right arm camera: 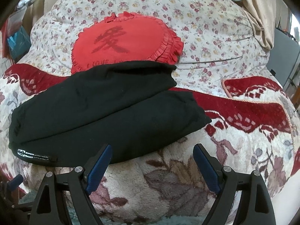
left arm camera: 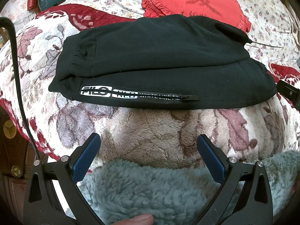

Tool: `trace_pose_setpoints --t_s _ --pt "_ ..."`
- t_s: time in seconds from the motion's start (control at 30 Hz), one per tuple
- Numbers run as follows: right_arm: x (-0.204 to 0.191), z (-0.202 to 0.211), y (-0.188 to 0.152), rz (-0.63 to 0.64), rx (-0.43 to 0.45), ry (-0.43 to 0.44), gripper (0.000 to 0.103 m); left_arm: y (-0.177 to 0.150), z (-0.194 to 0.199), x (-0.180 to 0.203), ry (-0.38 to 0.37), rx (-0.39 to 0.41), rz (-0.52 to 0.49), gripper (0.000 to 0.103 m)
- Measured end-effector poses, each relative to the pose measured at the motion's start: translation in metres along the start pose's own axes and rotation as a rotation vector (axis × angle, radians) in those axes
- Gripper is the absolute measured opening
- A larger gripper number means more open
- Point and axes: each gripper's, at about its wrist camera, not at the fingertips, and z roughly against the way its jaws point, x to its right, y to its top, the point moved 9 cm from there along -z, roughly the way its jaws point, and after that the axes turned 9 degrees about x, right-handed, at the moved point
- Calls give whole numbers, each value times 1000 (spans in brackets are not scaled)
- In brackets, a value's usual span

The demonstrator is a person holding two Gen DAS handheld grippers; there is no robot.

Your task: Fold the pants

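The black pants lie folded in a stacked bundle on the floral fleece blanket, with a white logo strip and a zipper along the near edge. They also show in the right wrist view, upper layer set back over the lower one. My left gripper is open and empty, hovering over the blanket just short of the pants' near edge. My right gripper is open and empty at the pants' near right edge; its left finger overlaps the hem in view.
A red heart-shaped ruffled cushion lies just behind the pants, also in the right wrist view. A flowered quilt covers the back. A teal fleece lies under the left gripper. A black cable hangs at left. A beige cloth lies back right.
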Motion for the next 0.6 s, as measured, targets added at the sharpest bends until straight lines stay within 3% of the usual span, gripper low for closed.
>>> trace_pose_setpoints --t_s 0.6 --pt "-2 0 1 2 1 -2 87 0 0 1 1 0 -1 102"
